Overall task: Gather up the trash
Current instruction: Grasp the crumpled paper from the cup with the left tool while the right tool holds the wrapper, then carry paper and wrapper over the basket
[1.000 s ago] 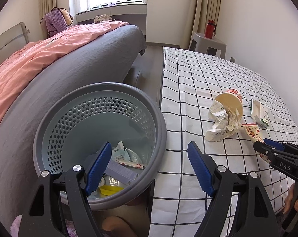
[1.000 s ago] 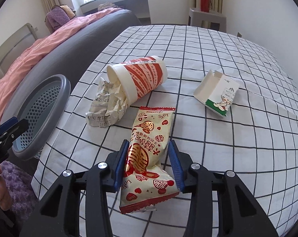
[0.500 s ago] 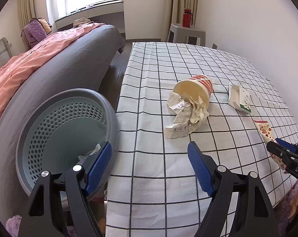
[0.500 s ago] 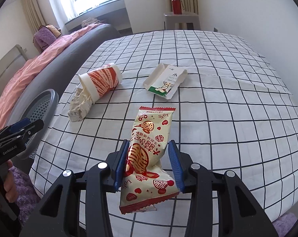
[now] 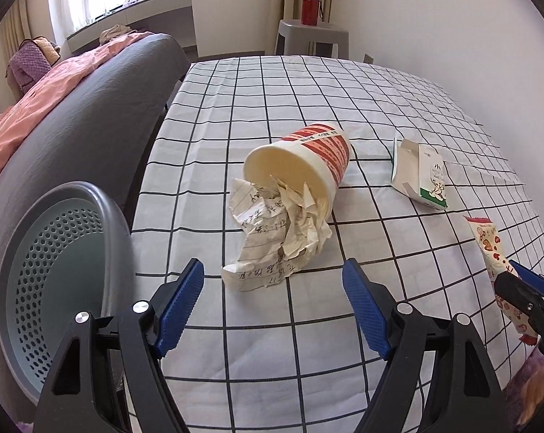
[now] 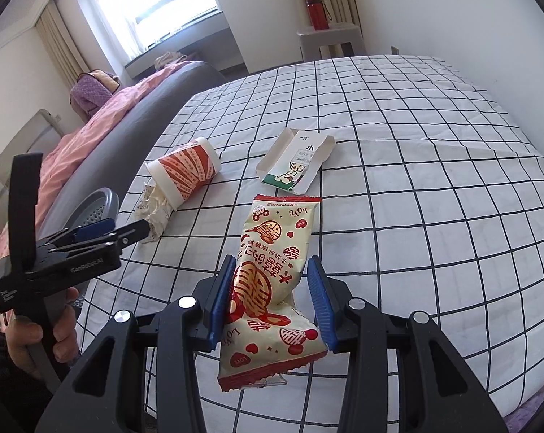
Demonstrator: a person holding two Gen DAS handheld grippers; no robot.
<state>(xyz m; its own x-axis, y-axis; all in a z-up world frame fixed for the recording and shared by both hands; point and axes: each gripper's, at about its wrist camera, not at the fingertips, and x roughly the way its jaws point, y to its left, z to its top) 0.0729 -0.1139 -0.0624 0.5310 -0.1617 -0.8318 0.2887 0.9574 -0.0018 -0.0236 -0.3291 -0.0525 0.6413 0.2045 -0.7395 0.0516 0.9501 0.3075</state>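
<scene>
Right gripper (image 6: 272,296) clamped on snack bag (image 6: 272,278); left gripper (image 5: 273,305) agape over paper (image 5: 272,231) beside cup (image 5: 304,162).

Bright daylight from the window (image 6: 170,3), sharp focus, fisheye-bent, dark-cornered edges

Snack wrapper (image 6: 272,281): glossy printed plastic film, crimped ends. Cup (image 5: 308,166): matt paper, smooth. Wad (image 5: 275,238) spilling from it: crumpled lined paper. Carton (image 5: 421,176): thin matt card. Tablecloth (image 5: 272,90): checked woven cloth. Basket (image 5: 66,270): smooth perforated plastic. Gripper pads (image 5: 179,303): ribbed blue rubber.
</scene>
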